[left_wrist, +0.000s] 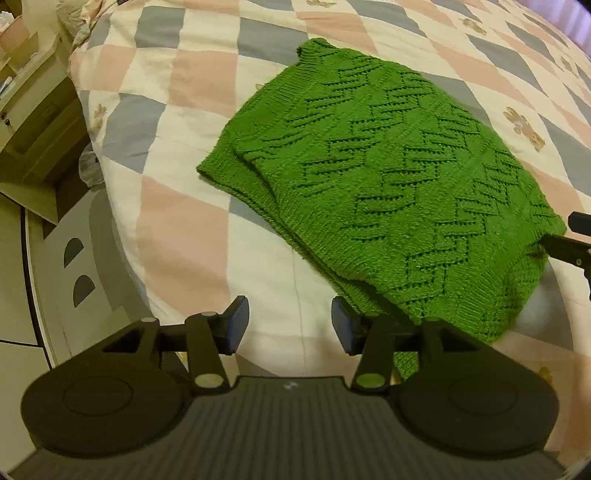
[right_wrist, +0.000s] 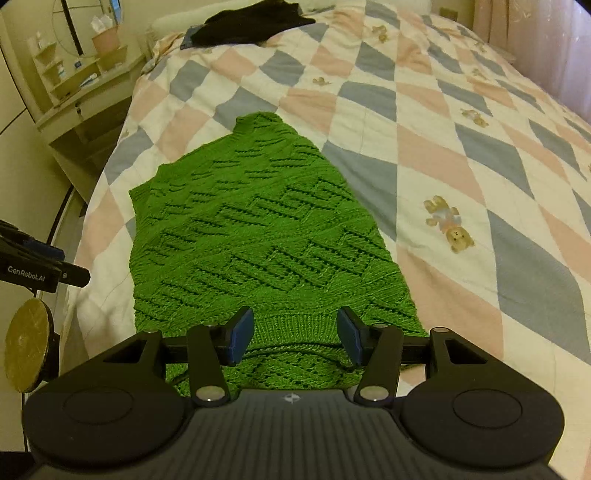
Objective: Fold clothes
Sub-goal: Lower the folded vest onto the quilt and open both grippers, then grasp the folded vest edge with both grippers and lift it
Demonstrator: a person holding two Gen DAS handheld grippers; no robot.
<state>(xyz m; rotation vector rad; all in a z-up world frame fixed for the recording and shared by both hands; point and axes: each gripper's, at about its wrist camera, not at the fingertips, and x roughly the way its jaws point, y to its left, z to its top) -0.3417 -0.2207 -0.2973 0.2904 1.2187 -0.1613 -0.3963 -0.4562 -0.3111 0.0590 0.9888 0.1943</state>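
Note:
A green knitted sweater [left_wrist: 373, 177] [right_wrist: 255, 236] with an openwork zigzag pattern lies folded on a checked quilt. My left gripper [left_wrist: 290, 323] is open just off the sweater's near left corner, with bare quilt between its blue pads. My right gripper [right_wrist: 295, 334] is open over the sweater's near ribbed hem, and the knit shows between its fingers without being pinched. The right gripper's black tip [left_wrist: 572, 243] shows at the right edge of the left wrist view. The left gripper's body [right_wrist: 33, 269] shows at the left edge of the right wrist view.
The quilt [right_wrist: 461, 155] of pink, grey and cream diamonds with small bear prints covers a bed. A dark garment [right_wrist: 251, 24] lies at the far end. A cream bedside shelf [right_wrist: 85, 85] with small items stands left, and the bed edge [left_wrist: 110, 229] drops off on that side.

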